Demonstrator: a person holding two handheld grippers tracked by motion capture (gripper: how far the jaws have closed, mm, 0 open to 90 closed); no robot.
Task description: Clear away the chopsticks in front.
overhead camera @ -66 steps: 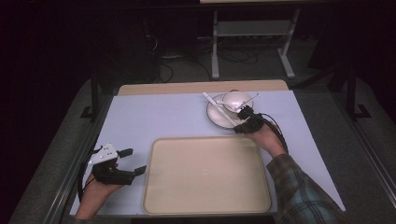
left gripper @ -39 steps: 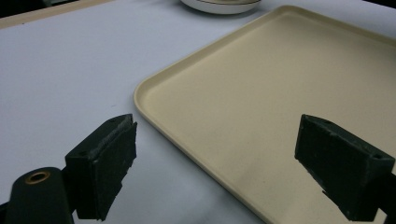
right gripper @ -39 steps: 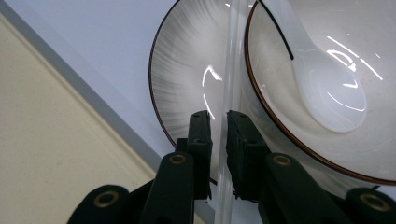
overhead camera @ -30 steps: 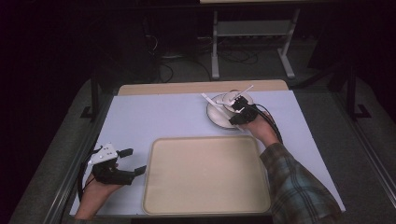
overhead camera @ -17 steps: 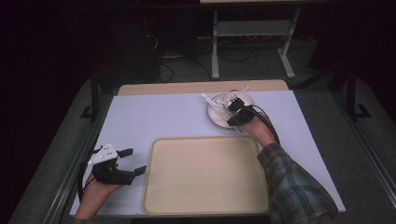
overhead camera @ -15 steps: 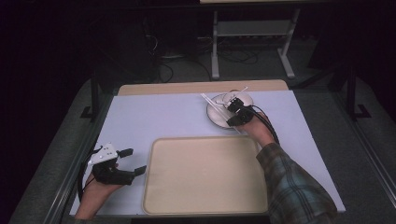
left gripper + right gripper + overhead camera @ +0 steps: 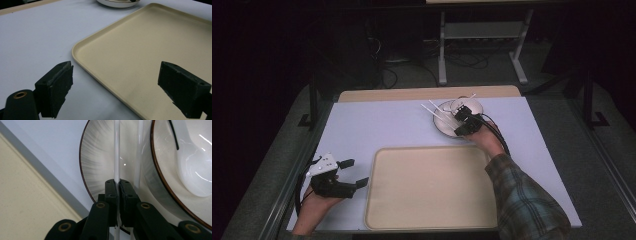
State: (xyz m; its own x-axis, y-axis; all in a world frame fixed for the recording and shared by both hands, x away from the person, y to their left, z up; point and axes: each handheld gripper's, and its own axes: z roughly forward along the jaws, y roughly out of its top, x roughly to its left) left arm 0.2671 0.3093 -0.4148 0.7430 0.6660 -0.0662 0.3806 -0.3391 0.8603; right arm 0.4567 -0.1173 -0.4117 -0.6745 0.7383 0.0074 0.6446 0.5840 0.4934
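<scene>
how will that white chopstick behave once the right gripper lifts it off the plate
The chopstick looks thin, straight and glossy, so probably stiff and light but slippery. The right gripper pinches it near one end, so the long free end may swing. Laid flat, it might roll off the plate.

No lettering, label, brand mark or number can be read anywhere in the scene: the cream tray, the pale table cover, the brown-rimmed plate and the black gripper bodies all show plain, unmarked surfaces.
</scene>
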